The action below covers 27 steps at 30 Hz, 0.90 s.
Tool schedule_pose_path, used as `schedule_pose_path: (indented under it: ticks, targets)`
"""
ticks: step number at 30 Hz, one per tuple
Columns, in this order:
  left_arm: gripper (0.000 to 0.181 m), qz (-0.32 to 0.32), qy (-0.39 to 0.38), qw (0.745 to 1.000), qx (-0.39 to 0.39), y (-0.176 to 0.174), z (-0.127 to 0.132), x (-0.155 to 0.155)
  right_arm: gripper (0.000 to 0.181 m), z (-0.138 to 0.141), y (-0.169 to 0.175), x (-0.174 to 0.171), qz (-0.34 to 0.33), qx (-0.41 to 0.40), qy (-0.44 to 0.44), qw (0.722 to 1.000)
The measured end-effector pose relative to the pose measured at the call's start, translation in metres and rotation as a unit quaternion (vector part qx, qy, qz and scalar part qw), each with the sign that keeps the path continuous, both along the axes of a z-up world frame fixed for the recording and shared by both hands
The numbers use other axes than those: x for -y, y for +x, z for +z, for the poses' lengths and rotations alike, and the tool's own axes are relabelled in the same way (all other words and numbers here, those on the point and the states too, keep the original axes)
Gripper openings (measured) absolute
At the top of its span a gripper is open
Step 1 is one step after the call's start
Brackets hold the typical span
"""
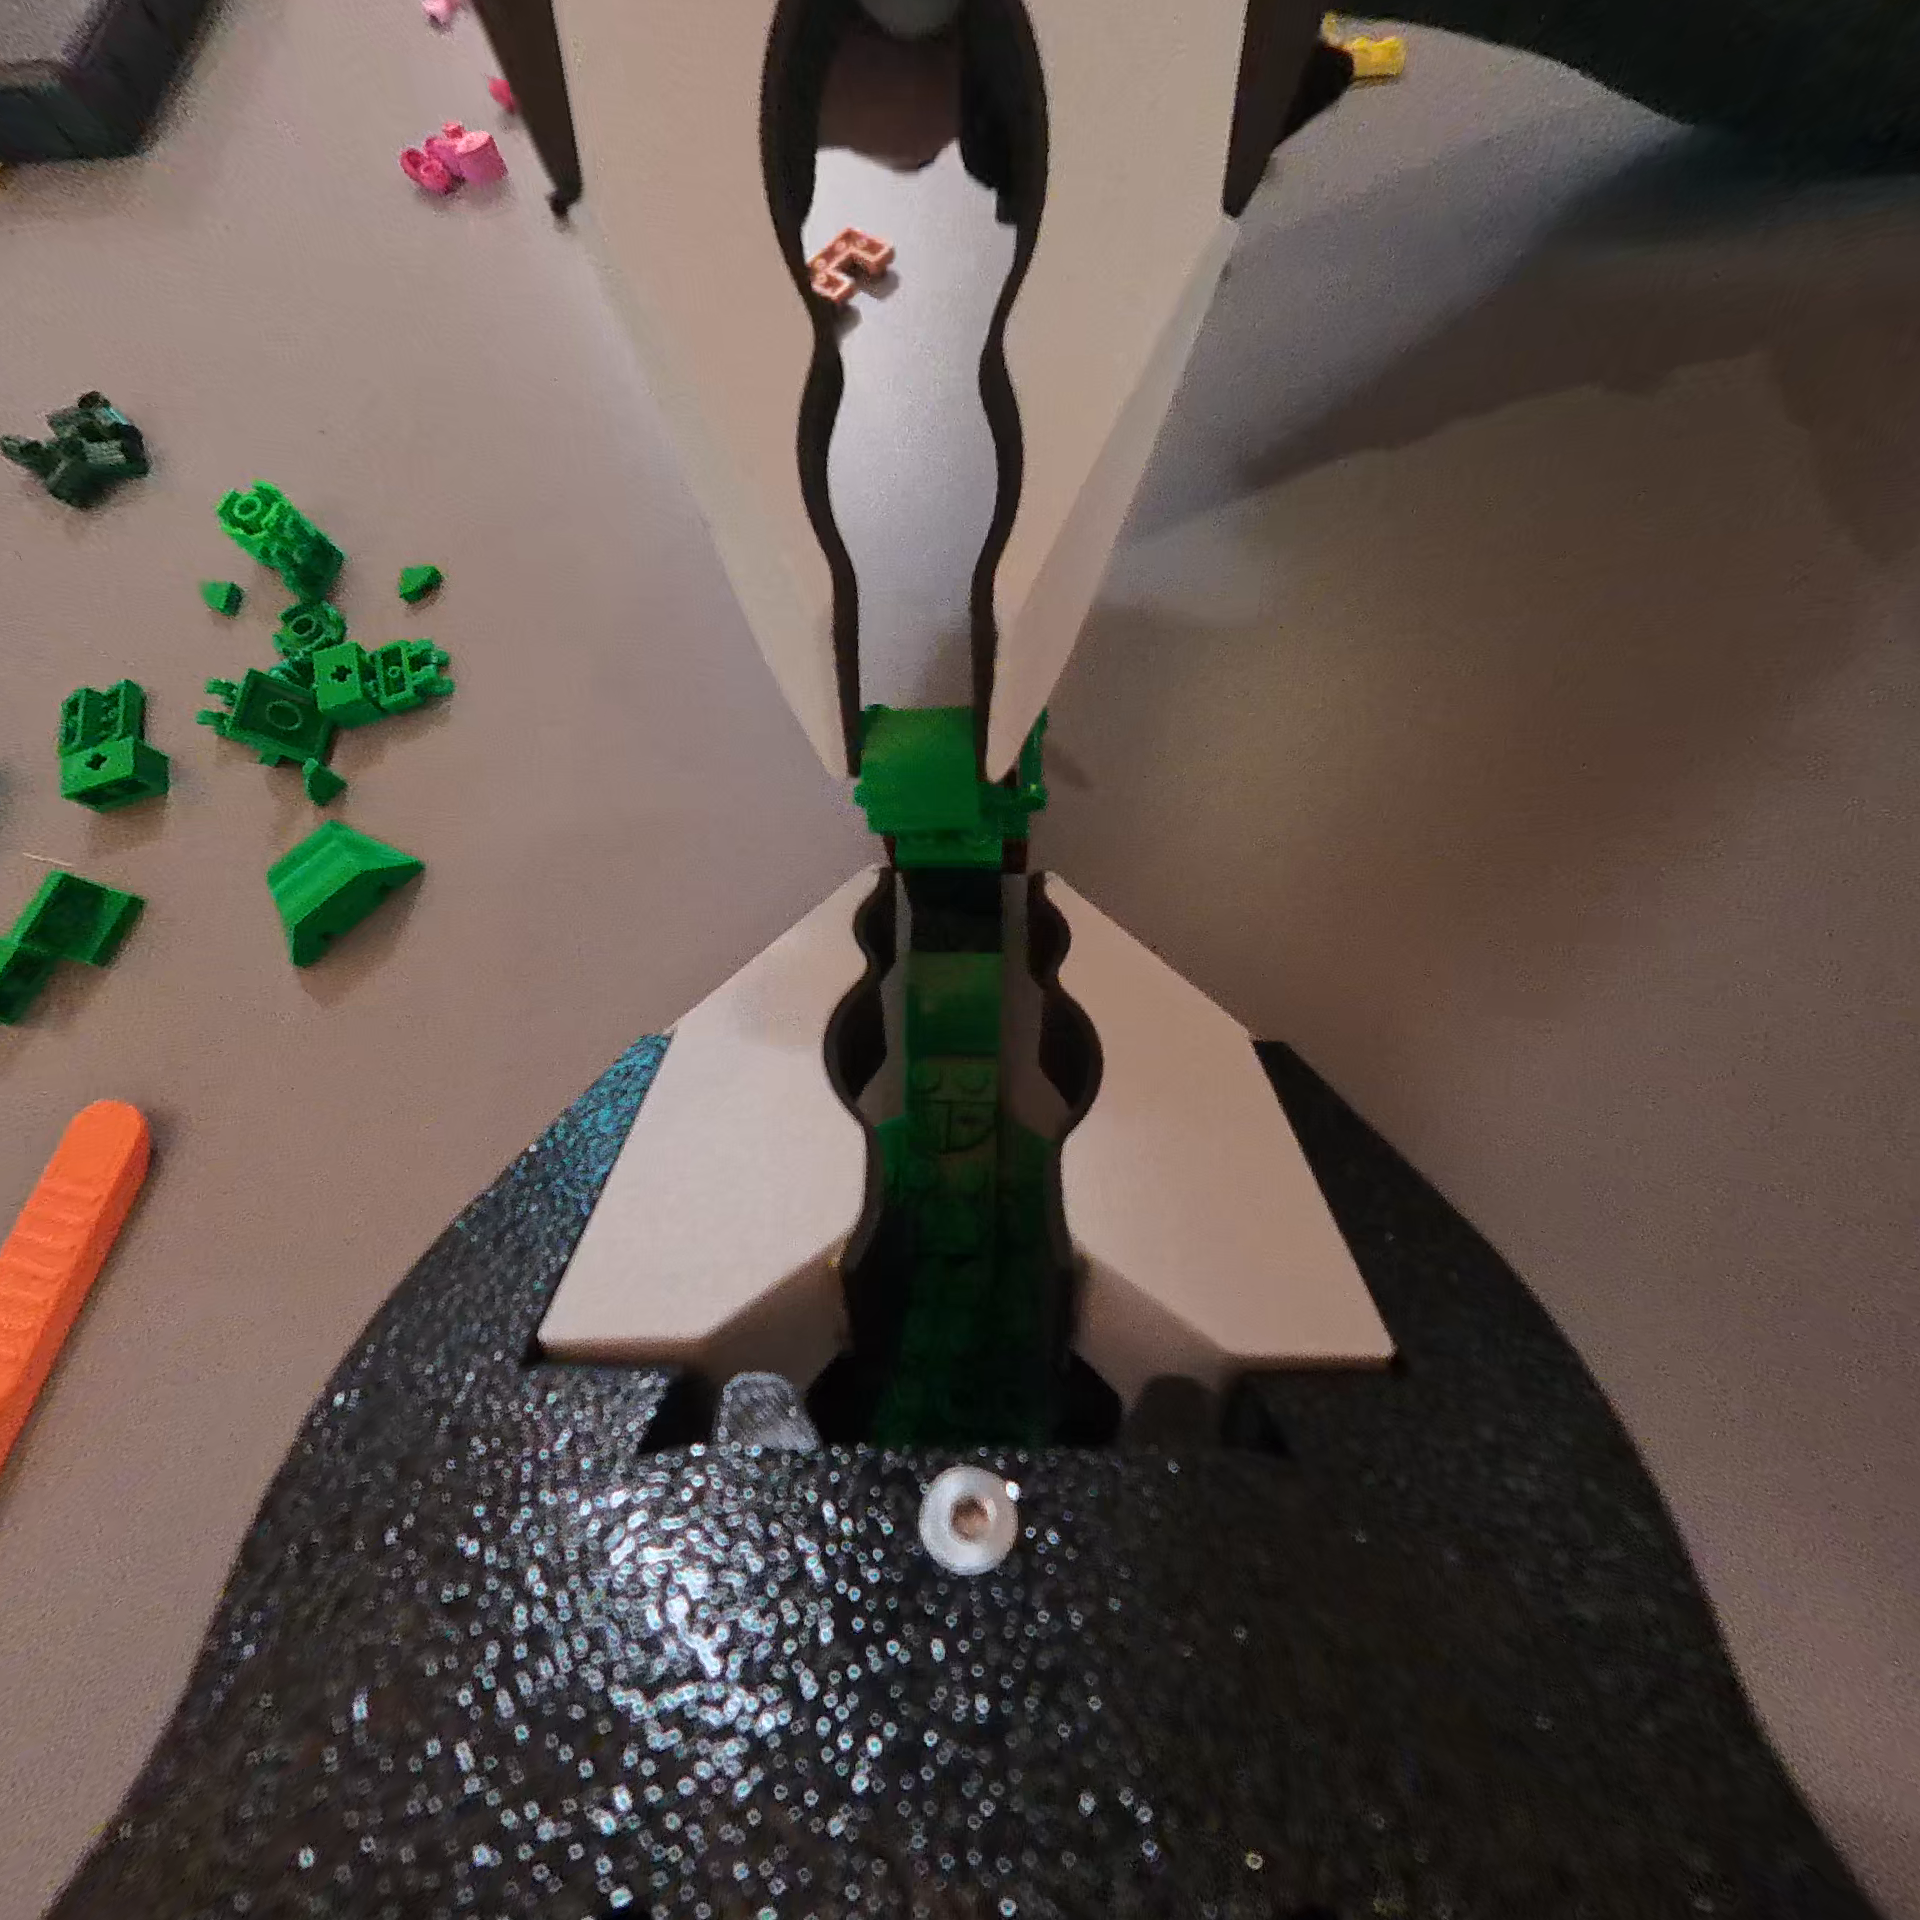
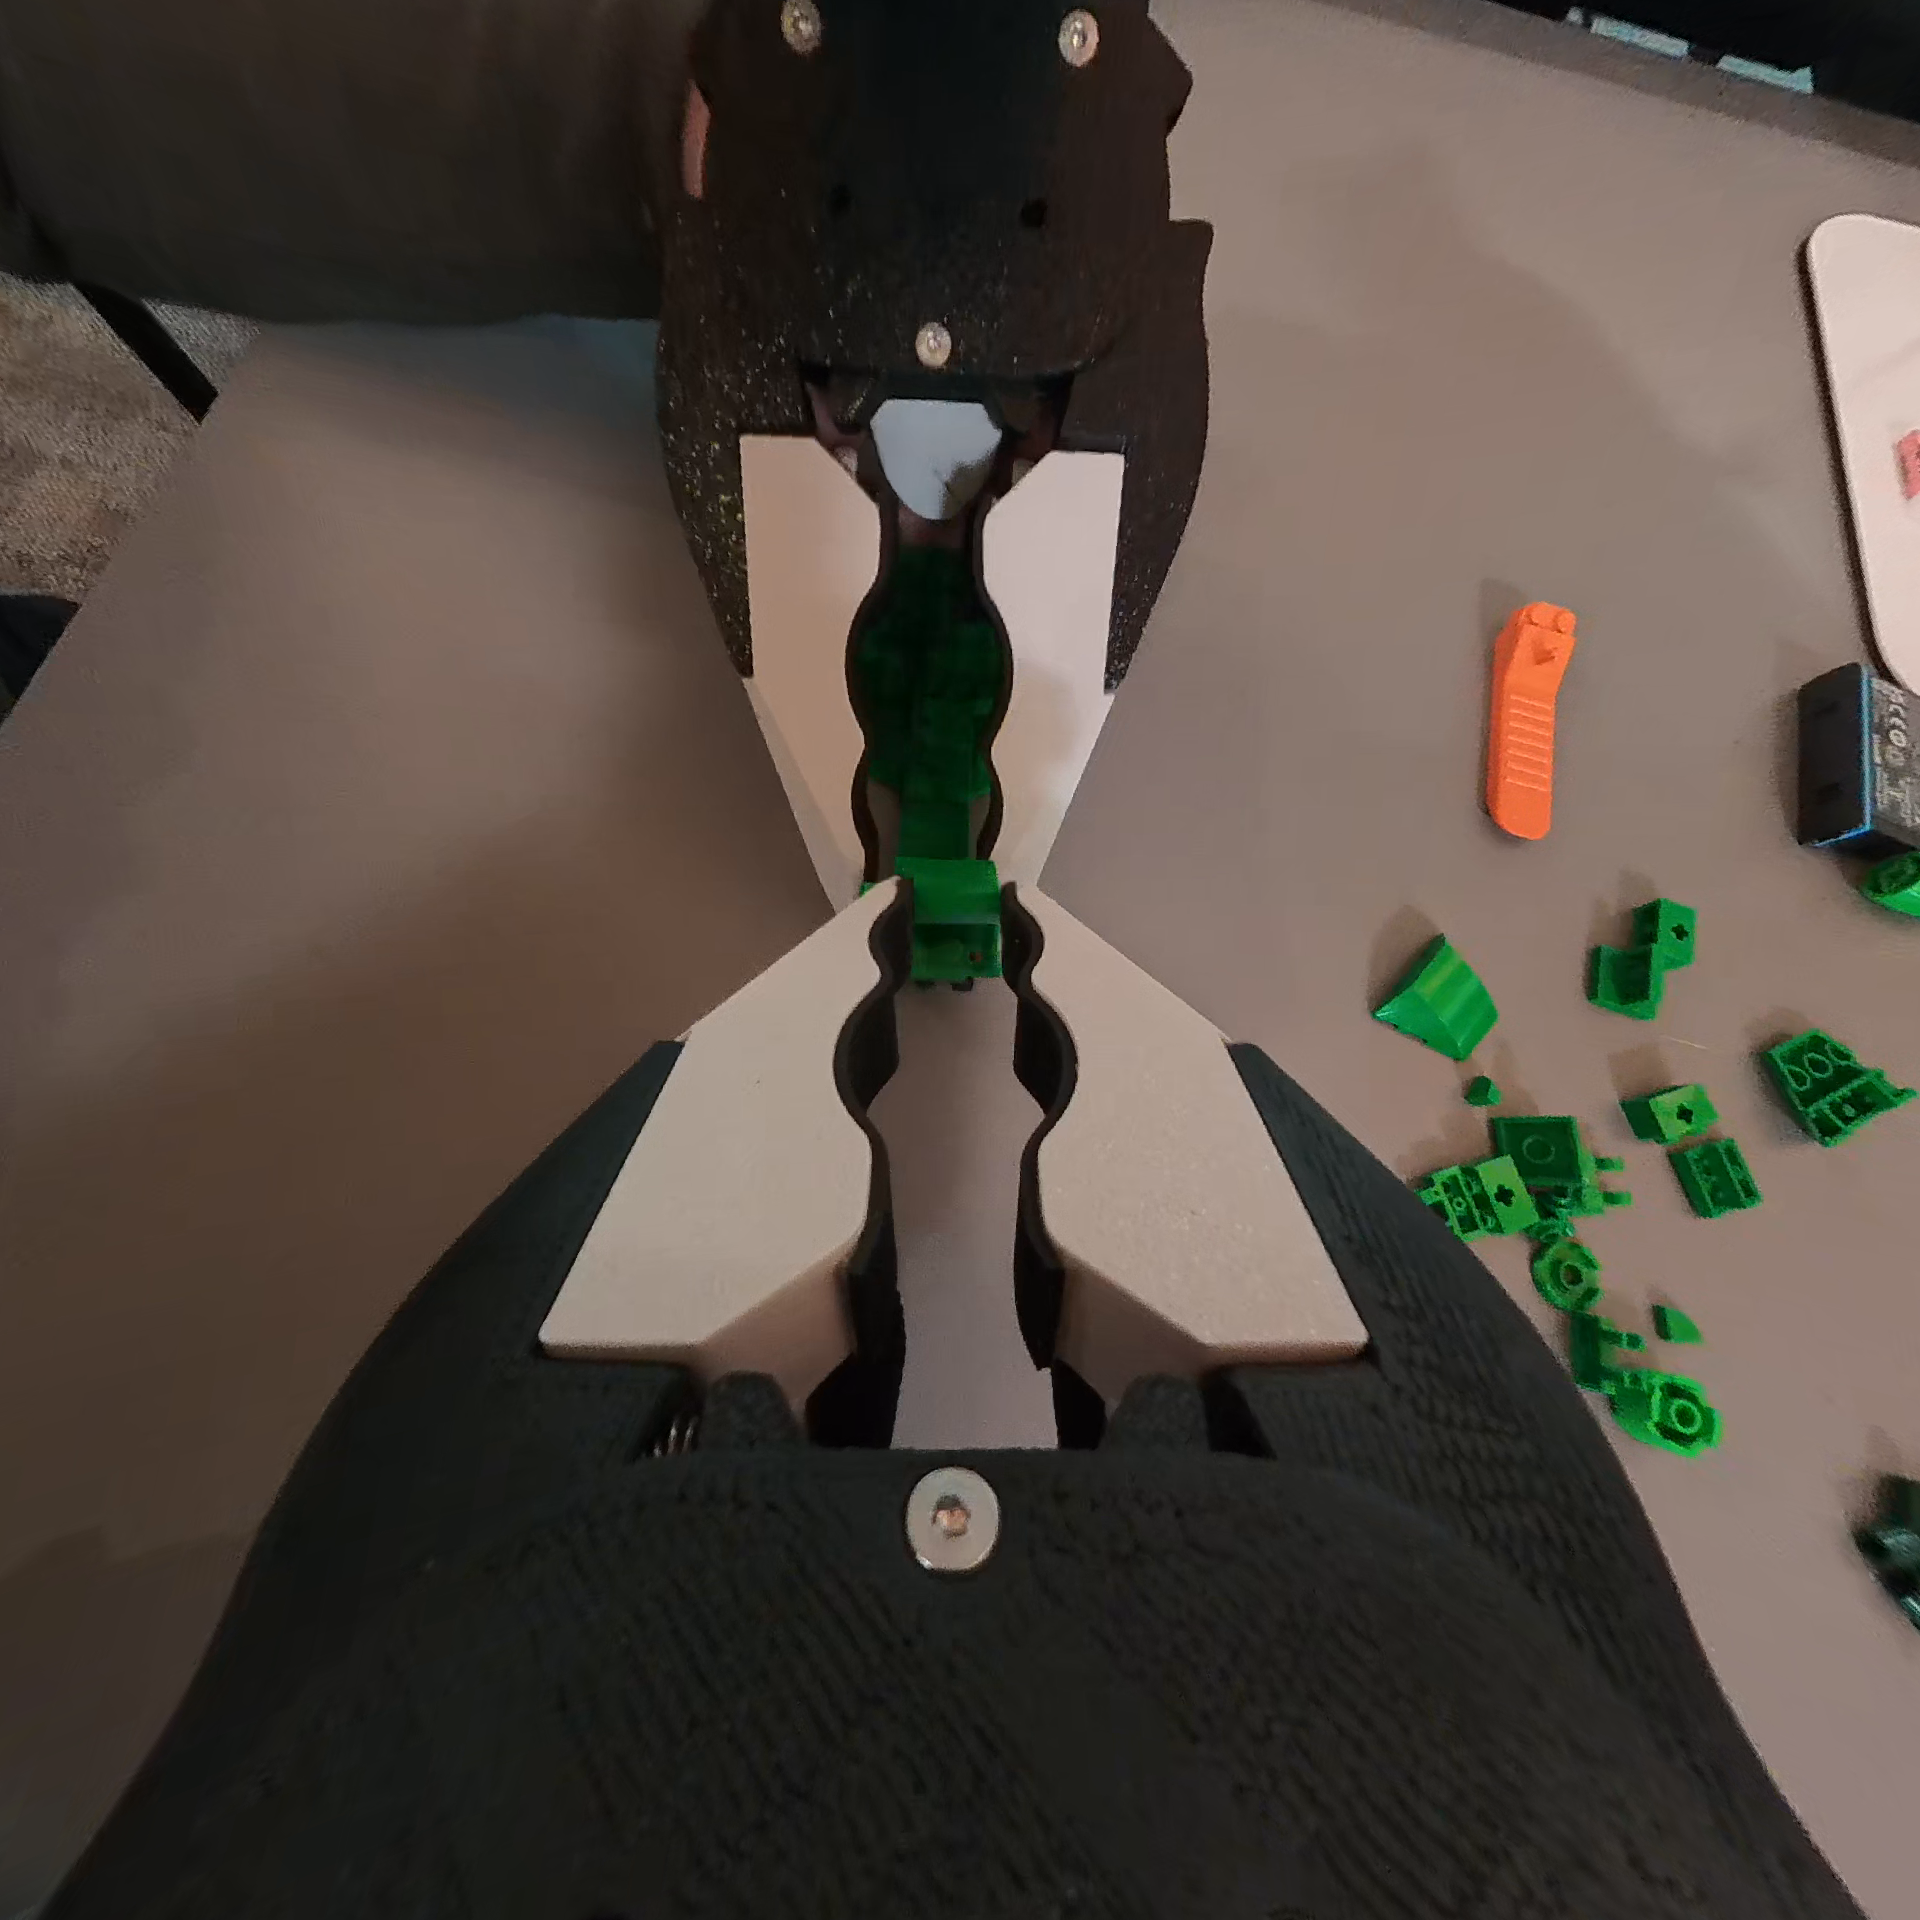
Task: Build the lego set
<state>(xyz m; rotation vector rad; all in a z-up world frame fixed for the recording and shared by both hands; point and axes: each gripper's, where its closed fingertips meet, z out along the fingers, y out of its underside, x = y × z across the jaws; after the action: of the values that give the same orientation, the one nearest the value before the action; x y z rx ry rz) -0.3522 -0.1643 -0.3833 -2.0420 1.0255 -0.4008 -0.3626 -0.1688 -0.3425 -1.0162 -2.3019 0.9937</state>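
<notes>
The small bright-green plastic lego brick (image 1: 920,774) sat nipped at the tips of our right tongs (image 2: 951,940), pressed nose-to-nose against the long green lego sub-assembly (image 1: 951,1091) clamped lengthwise in our left tongs (image 1: 951,883). The sub-assembly's long axis ran straight down the left fingers toward that camera; the brick lay dead ahead on the same line, off the counter. We judged the coming move to be a straight push along that axis, right into left, with little room for tilt.

Both tongs were nearly closed, each on its own piece: one brick, one sub-assembly, two tongs tip to tip.

Outward on the grey counter (image 2: 1299,520) we counted:
- one orange plastic brick separator (image 2: 1529,722)
- loose green lego pieces (image 2: 1558,1174), roughly a dozen; exact count unclear in the cluster
- one dark-green piece (image 1: 81,449)
- a few pink pieces (image 1: 454,158)
- one salmon bracket (image 1: 850,260)
- one yellow piece (image 1: 1369,52)
- one black adapter block (image 2: 1860,758)
</notes>
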Motion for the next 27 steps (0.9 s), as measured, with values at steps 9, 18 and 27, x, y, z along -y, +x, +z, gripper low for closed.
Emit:
schedule_pose_path:
  ticks: [9,18,27]
  targets:
    - [0.016,0.022,-0.015,1.000,0.009,-0.0043,0.0007,-0.0030,0.014,-0.0015,0.0002,-0.0008,-0.025,0.054,0.008,0.998]
    - [0.015,0.028,-0.026,0.999,0.007,-0.0061,-0.0001,-0.0019,0.015,-0.0028,-0.0010,0.0024,-0.031,0.086,0.015,0.996]
    - [0.015,0.028,-0.030,0.999,0.007,-0.0061,-0.0003,-0.0011,0.015,-0.0035,-0.0011,0.0023,-0.032,0.104,0.030,0.994]
